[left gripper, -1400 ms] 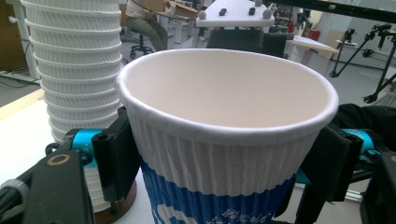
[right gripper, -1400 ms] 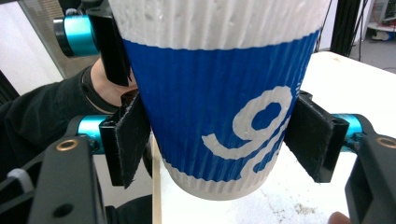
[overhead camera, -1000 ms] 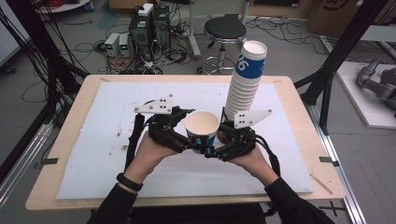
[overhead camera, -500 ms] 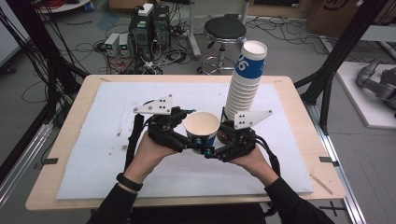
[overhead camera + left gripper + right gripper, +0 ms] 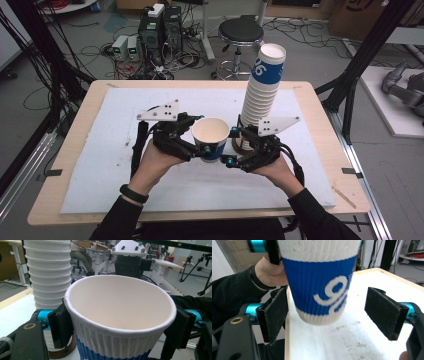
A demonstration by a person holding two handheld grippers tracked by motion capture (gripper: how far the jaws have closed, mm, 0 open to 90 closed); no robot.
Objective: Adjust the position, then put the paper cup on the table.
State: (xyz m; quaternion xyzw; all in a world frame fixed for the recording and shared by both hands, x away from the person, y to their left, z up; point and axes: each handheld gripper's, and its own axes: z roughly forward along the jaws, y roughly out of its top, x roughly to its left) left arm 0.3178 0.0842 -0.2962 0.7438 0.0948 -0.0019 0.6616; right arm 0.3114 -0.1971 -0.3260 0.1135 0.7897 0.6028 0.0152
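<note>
So the person's got a single paper cup [image 5: 210, 137] held up off the tabletop [image 5: 75, 165], right in the middle between both hands. The left gripper [image 5: 197, 145] is the one actually holding it, its jaws clamped on either side of the cup just under the rim, and you can see that nicely in the left gripper view, where the cup [image 5: 120, 322] sits upright and empty, white inside with a blue band lower down. The right gripper [image 5: 231, 150] sits just beside it with its jaws spread wide; in the right gripper view the cup [image 5: 319, 282] hangs between the two pads without touching either, blue sleeve with white lettering facing the camera, bottom clear of the white mat [image 5: 342, 345]. Behind the right hand there's a tall stack of cups [image 5: 261, 97] standing on the mat, leaning a bit, topmost one blue with white print. Black stool [image 5: 241, 34] and a pile of electronics on the floor past the far edge
</note>
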